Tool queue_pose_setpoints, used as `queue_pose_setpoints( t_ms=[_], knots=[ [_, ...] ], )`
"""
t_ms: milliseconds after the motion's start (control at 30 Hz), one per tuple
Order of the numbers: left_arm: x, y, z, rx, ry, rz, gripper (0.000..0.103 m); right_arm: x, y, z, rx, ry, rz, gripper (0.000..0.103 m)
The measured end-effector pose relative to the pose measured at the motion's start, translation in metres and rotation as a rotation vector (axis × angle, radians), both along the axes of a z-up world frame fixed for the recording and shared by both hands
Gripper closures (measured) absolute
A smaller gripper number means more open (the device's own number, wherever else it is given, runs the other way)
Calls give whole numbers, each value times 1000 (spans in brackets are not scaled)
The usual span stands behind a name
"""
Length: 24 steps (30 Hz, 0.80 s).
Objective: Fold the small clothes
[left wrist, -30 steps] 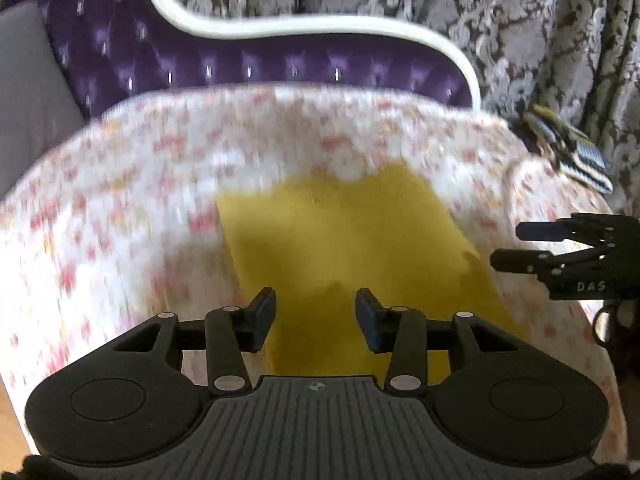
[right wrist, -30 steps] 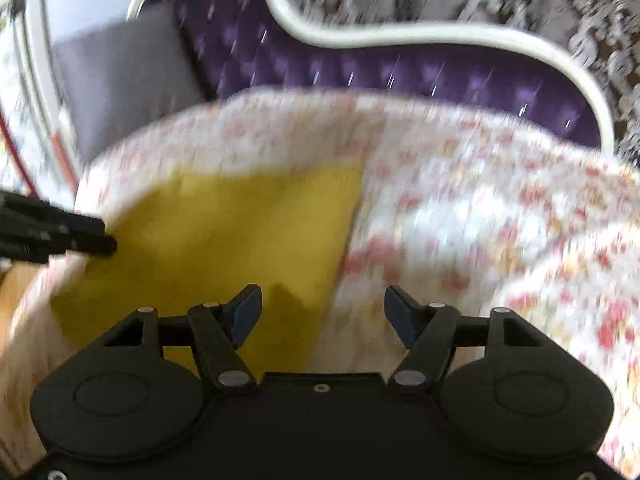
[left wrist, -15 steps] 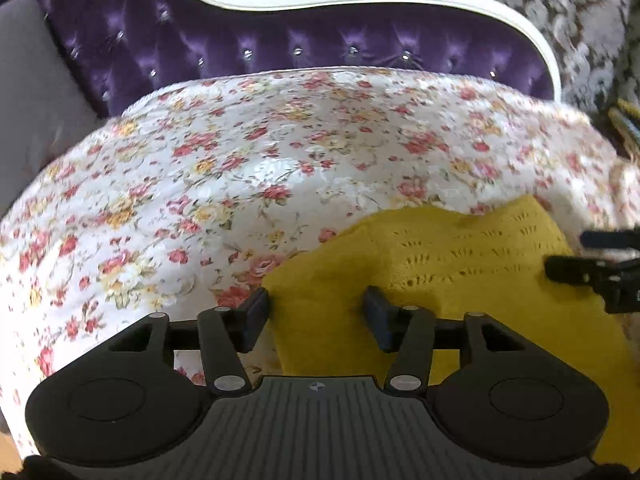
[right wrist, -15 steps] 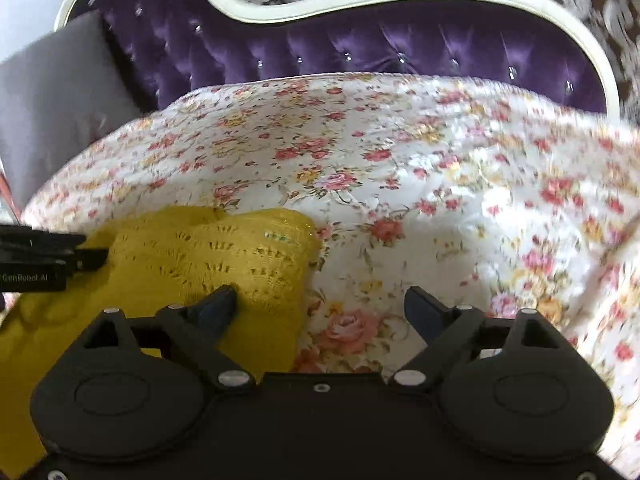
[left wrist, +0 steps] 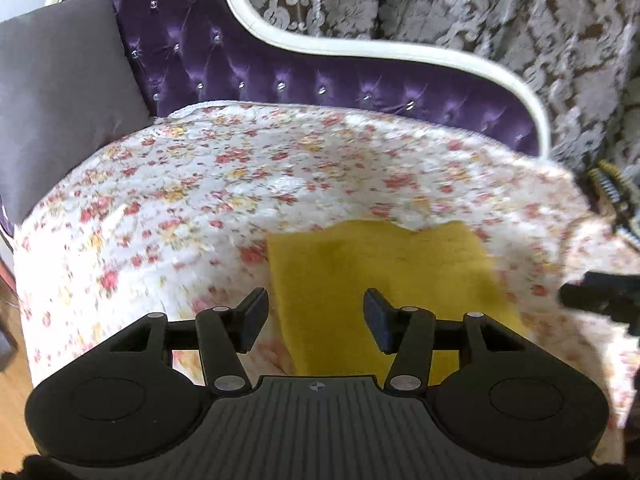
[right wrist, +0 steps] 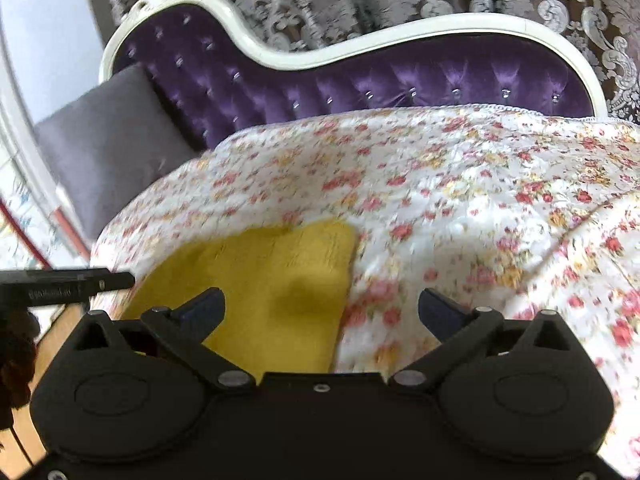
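A small yellow knit garment (left wrist: 384,276) lies flat in a rectangle on the floral bedspread (left wrist: 224,184). It also shows in the right wrist view (right wrist: 272,280). My left gripper (left wrist: 316,320) is open and empty, held above the garment's near left edge. My right gripper (right wrist: 320,312) is open wide and empty, above the garment's near right edge. Each gripper shows at the edge of the other's view: the right one (left wrist: 600,296) and the left one (right wrist: 68,282).
A purple tufted sofa back (left wrist: 320,76) with a white frame runs behind the bedspread (right wrist: 480,184). A grey cushion (left wrist: 60,92) stands at the left. Patterned curtains (left wrist: 480,8) hang behind. A striped item (left wrist: 612,184) lies at the far right. Wooden floor (left wrist: 12,408) shows at lower left.
Both grippers have pulled back and up from the garment, so the views are wider. The garment now lies flat as a rectangle. The right jaws have opened a little more.
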State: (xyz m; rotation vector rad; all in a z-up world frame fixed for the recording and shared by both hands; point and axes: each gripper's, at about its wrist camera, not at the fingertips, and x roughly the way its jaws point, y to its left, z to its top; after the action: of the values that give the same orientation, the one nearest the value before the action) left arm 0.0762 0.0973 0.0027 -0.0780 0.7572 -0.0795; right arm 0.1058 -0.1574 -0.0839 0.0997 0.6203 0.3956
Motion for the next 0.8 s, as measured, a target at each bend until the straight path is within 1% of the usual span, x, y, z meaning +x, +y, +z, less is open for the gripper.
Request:
queue_pose_setpoints(
  t_ms=[33, 100, 167, 233, 300, 400, 500, 667, 800],
  knots=[
    [-5, -1, 0, -17, 10, -5, 52, -8, 1, 0, -7, 2, 22, 0],
    [-12, -2, -1, -39, 68, -18, 52, -19, 4, -1, -15, 10, 38, 0],
    [-19, -2, -2, -40, 96, -24, 52, -32, 8, -1, -33, 16, 44, 0],
    [-28, -4, -3, -10, 93, -17, 52, -43, 14, -1, -63, 15, 48, 0],
    [-34, -7, -4, 32, 116, -2, 52, -53, 19, -1, -91, 21, 21, 1],
    [-45, -8, -8, 44, 120, 0, 52, -61, 24, -3, -126, 61, -32, 1],
    [-57, -11, -11, 74, 117, 4, 52, -68, 25, -6, -103, 81, -33, 1],
    [-73, -17, -14, 90, 129, 6, 52, -80, 25, -11, -71, 104, -21, 1],
    [-81, -25, -16, 108, 125, -5, 52, -90, 32, -10, -92, 91, -17, 1]
  ],
)
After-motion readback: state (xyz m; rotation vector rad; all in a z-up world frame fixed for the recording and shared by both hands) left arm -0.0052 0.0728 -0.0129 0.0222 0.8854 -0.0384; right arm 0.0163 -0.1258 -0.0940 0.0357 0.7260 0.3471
